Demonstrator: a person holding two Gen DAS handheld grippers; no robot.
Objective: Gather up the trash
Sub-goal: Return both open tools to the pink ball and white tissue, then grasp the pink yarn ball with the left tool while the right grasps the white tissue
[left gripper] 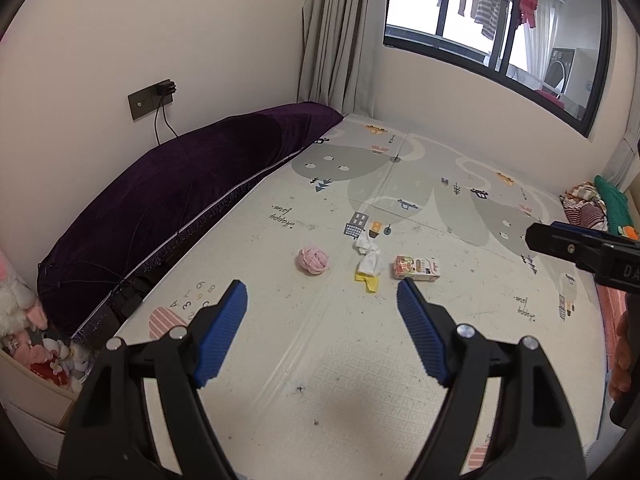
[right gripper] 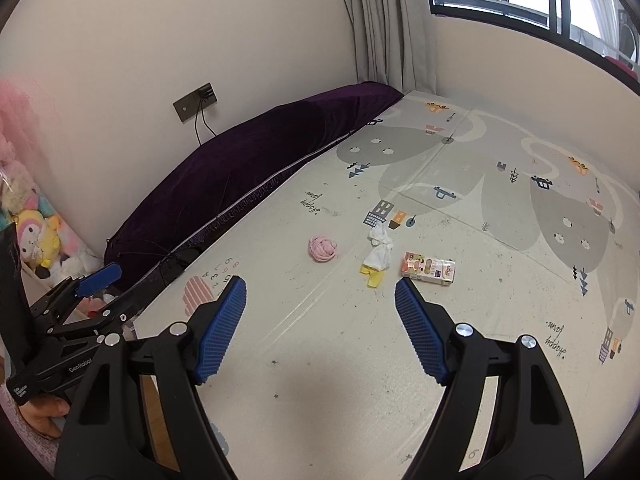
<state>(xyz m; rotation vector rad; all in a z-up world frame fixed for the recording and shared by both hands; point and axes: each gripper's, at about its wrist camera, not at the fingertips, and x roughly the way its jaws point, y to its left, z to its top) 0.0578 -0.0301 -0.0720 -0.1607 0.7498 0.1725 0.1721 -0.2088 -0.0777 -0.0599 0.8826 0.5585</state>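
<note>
Three pieces of trash lie in a row on the patterned play mat (left gripper: 400, 360): a pink crumpled wad (left gripper: 313, 261), a white tissue with a yellow scrap (left gripper: 369, 264), and a small drink carton (left gripper: 417, 267) lying on its side. They also show in the right wrist view as the wad (right gripper: 322, 248), the tissue (right gripper: 378, 256) and the carton (right gripper: 429, 269). My left gripper (left gripper: 322, 292) is open and empty, short of the trash. My right gripper (right gripper: 320, 290) is open and empty, also short of it. Its tip shows at the right of the left wrist view (left gripper: 568, 246).
A purple velvet bolster (left gripper: 168, 200) lies along the left wall. Plush toys (right gripper: 36, 236) sit in a box at the left. Folded clothes (left gripper: 592, 204) lie at the mat's right edge. A window and curtain (left gripper: 340, 32) stand at the back.
</note>
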